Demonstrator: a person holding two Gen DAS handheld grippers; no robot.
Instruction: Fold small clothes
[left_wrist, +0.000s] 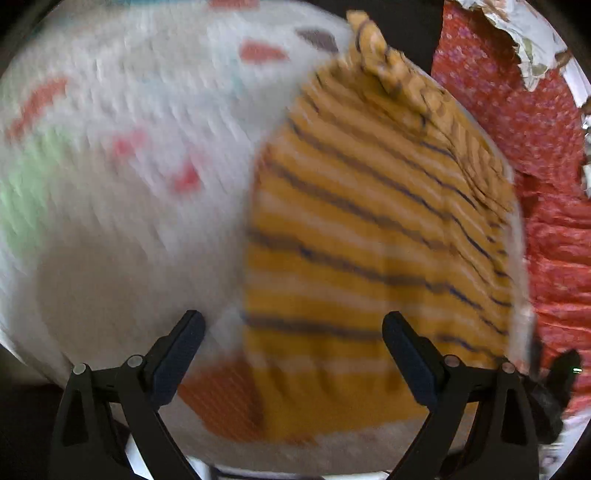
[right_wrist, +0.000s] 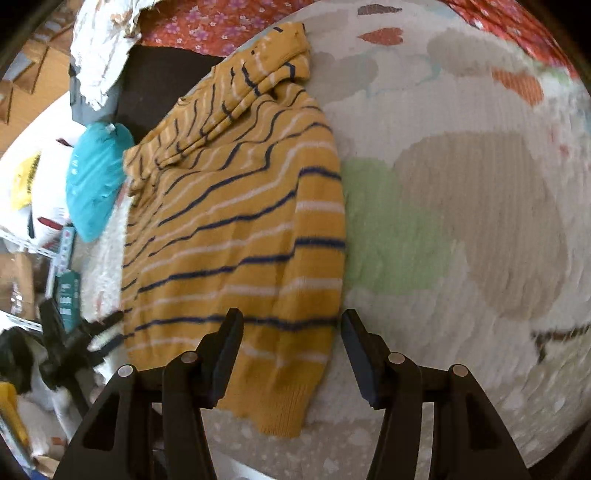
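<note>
A mustard-yellow knit sweater (left_wrist: 369, 236) with navy and white stripes lies on a pale patterned mat (left_wrist: 129, 184); this view is blurred. My left gripper (left_wrist: 291, 336) hovers above the sweater's lower hem, jaws wide apart and nothing between them. In the right wrist view the same sweater (right_wrist: 240, 221) lies folded lengthwise, one sleeve bunched at its far end. My right gripper (right_wrist: 291, 332) stands open over the sweater's near right edge, gripping nothing. The other gripper (right_wrist: 77, 343) shows blurred at the left.
Red floral fabric (left_wrist: 535, 147) lies beyond the mat on the right, with crumpled white paper (left_wrist: 517, 33) above it. A teal bag (right_wrist: 96, 181), boxes and clutter sit to the left of the mat (right_wrist: 461, 221) in the right wrist view.
</note>
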